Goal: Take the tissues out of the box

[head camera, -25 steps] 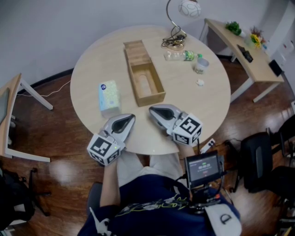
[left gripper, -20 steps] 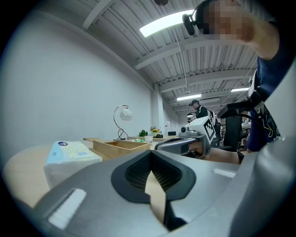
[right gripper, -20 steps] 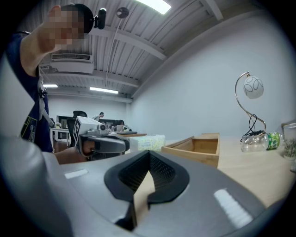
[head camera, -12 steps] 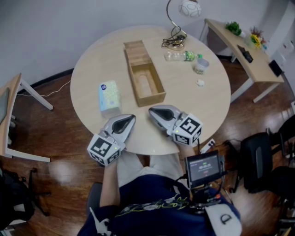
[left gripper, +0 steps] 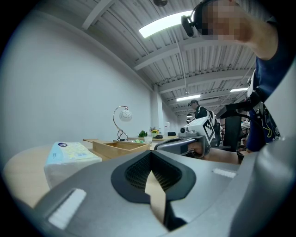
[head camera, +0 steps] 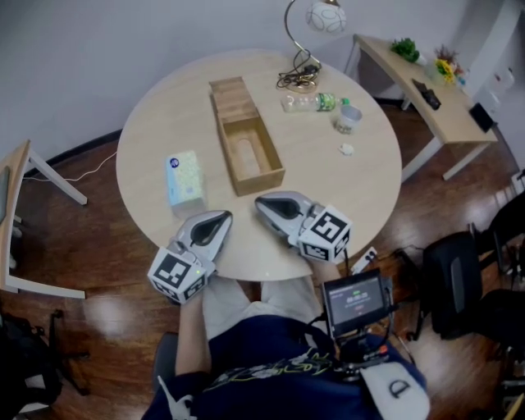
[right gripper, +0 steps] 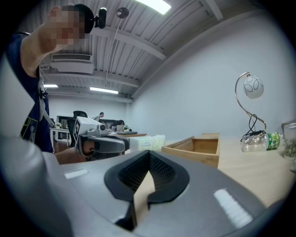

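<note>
The tissue pack [head camera: 185,180] lies flat on the round desk [head camera: 344,189], outside the wooden box [head camera: 261,178] and just to its 9 o'clock side. Its long axis runs from 6 to 12 o'clock, almost parallel to the box. The top is pale green-blue with a round blue mark at the far end, and I cannot read the print on it.

Nearest me, a small screen [head camera: 356,299] on my chest rig shows figures too small to make out. My left tongs [head camera: 223,218] rest at the near edge of the desk, pressed together with nothing between them, and the pack sits at about 11 o'clock from their tip. My right tongs [head camera: 262,203] rest beside them, also pressed together and empty, with the tip near the box's near end wall. Each carries a cube with black-and-white square markers.

The box lies long-axis 6 to 12 o'clock, and its near part is open at the top. Beyond it, at 1 o'clock, lie a clear bottle [head camera: 305,102] with a green label, a cup [head camera: 347,119] and a lamp [head camera: 324,16].
</note>
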`<action>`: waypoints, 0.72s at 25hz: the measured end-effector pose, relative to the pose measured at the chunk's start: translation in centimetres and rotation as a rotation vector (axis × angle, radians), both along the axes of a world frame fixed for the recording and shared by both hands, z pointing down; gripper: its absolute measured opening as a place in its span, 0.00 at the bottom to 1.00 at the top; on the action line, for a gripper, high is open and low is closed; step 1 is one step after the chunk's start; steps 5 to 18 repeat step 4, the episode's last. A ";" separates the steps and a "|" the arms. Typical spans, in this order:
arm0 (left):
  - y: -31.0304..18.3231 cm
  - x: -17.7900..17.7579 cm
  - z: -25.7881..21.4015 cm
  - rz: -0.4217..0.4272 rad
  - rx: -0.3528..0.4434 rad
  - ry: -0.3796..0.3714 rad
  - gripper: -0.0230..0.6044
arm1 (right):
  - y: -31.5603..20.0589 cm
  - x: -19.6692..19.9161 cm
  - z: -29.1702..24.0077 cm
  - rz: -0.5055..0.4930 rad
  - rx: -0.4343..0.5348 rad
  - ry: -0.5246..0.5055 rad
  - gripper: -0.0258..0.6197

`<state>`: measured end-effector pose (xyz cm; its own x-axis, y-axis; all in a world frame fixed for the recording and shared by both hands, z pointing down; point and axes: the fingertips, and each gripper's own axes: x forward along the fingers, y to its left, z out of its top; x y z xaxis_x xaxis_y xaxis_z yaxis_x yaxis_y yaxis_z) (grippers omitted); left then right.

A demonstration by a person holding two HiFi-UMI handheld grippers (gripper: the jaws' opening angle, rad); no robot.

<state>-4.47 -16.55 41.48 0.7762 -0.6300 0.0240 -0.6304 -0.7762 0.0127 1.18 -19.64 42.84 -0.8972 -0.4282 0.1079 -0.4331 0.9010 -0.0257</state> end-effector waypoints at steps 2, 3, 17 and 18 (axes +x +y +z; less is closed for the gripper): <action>0.1 -0.1 0.0 -0.009 -0.003 -0.004 0.04 | 0.2 -0.1 0.0 -0.009 -0.002 -0.002 0.04; 0.2 -0.1 -0.1 -0.013 -0.004 -0.008 0.04 | 0.2 -0.2 0.0 -0.011 -0.004 -0.003 0.04; 0.2 -0.1 -0.1 -0.016 -0.005 -0.012 0.04 | 0.3 -0.1 0.0 -0.013 -0.006 -0.005 0.04; 0.2 -0.1 -0.1 -0.016 -0.005 -0.012 0.04 | 0.3 -0.1 0.0 -0.013 -0.006 -0.005 0.04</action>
